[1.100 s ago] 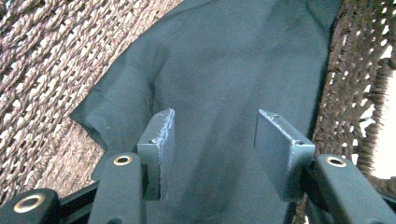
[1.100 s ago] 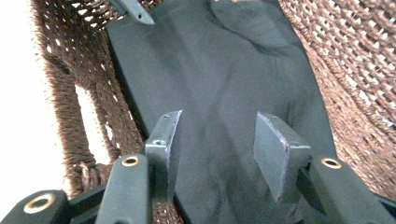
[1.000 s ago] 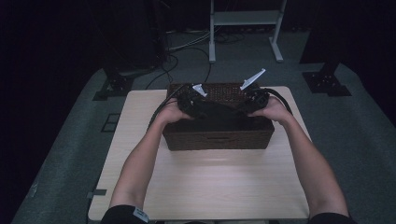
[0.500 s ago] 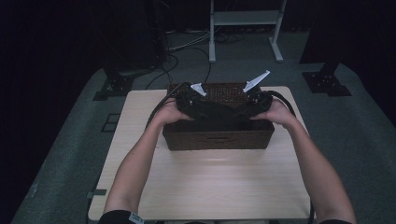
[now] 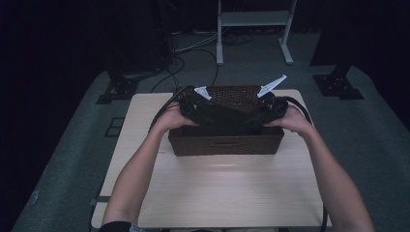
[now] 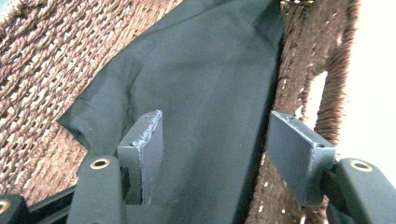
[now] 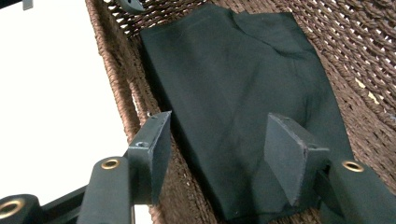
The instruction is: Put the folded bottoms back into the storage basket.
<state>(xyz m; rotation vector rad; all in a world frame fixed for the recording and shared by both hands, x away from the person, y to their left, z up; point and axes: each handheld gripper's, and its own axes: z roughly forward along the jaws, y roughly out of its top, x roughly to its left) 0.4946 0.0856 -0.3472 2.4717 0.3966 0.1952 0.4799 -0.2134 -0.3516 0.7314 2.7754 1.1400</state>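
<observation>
- Both grippers hover over a woven basket (image 5: pixel 226 143); the left gripper (image 6: pixel 219 154) and the right gripper (image 7: pixel 224 154) have just been opening their jaws, which now stand apart, clamped on nothing.
- Between and beneath each pair of jaws lies a folded dark cloth (image 7: pixel 243 102), resting flat inside the basket, its edge beside the basket's wall.
- Hands and bare forearms reach in from the near side.
- Under the basket sits a pale wooden table (image 5: pixel 217 193).
- Beyond it, grey carpet (image 5: pixel 72 159), trailing cables (image 5: pixel 193 48) and a white metal stand (image 5: pixel 254 29) fade into a dark room.
</observation>
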